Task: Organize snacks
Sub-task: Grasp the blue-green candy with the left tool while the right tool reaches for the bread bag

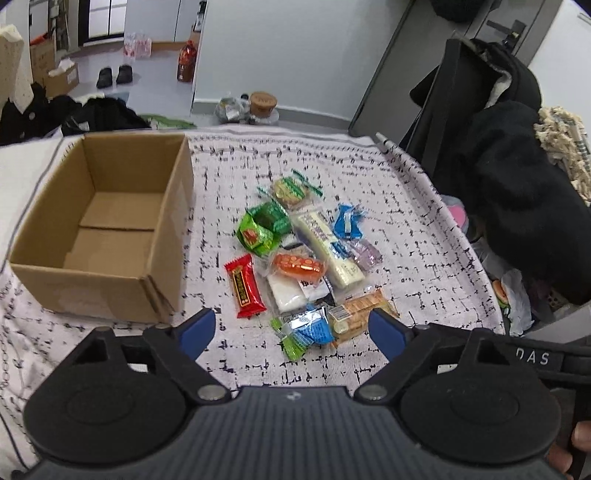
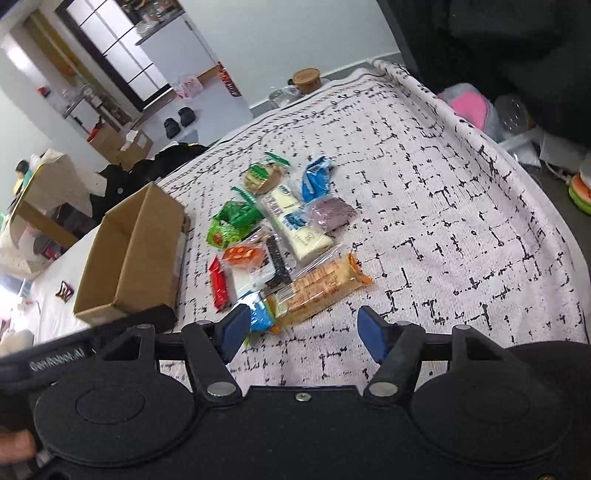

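Beyond the patterned cloth (image 1: 258, 166) you face a pale wall (image 1: 277, 44). Left of that wall, a pale floor (image 1: 155, 79) holds dark shoes (image 1: 114, 75) below a dark-framed window (image 1: 105, 18). Right of it, what looks like dark clothing (image 1: 509, 155) hangs beside a grey door (image 1: 399, 74).

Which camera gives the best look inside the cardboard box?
The left wrist view: the cardboard box faces it open, showing the bare bottom flaps and all four walls. In the right wrist view the same box appears side-on and blurred, so its floor is hidden.
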The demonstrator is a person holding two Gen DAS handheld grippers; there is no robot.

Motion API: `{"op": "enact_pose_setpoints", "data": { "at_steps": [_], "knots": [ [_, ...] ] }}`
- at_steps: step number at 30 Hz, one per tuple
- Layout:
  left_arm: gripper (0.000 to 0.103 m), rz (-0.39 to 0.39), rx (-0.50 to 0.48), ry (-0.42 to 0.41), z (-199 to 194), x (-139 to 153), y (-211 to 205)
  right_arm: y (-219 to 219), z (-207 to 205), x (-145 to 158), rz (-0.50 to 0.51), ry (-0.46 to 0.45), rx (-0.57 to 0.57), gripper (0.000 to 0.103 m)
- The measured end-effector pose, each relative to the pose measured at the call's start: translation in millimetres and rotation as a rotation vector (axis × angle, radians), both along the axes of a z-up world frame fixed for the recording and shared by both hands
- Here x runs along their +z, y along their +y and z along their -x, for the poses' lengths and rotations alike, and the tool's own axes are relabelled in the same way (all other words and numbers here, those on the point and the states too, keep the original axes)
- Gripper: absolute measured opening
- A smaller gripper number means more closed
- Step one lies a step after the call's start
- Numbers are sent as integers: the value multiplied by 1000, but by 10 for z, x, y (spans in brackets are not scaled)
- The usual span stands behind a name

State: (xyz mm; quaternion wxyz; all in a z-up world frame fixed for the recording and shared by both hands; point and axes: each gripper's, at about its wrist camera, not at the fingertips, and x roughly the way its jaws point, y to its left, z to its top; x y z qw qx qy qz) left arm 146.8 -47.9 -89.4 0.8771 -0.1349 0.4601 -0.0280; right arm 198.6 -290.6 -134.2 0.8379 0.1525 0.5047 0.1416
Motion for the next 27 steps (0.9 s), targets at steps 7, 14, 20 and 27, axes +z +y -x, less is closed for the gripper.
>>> {"op": "enact_pose_setpoints", "data": {
  "at_steps": [7,14,20,27],
  "knots": [
    [86,7,9,70,-209,-301,-69,-8,-162,-214,-9,49,-34,60],
    [85,26,21,134,-427,-608,-167,-7,-284,-423,-13,95,-61,60],
    [78,62,48,195,-578,-895,-190,6,-383,-549,-14,132,-66,60],
    [60,92,81,236,-655,-1093,-170,97,-461,-672,-33,158,-72,60]
  ]
}}
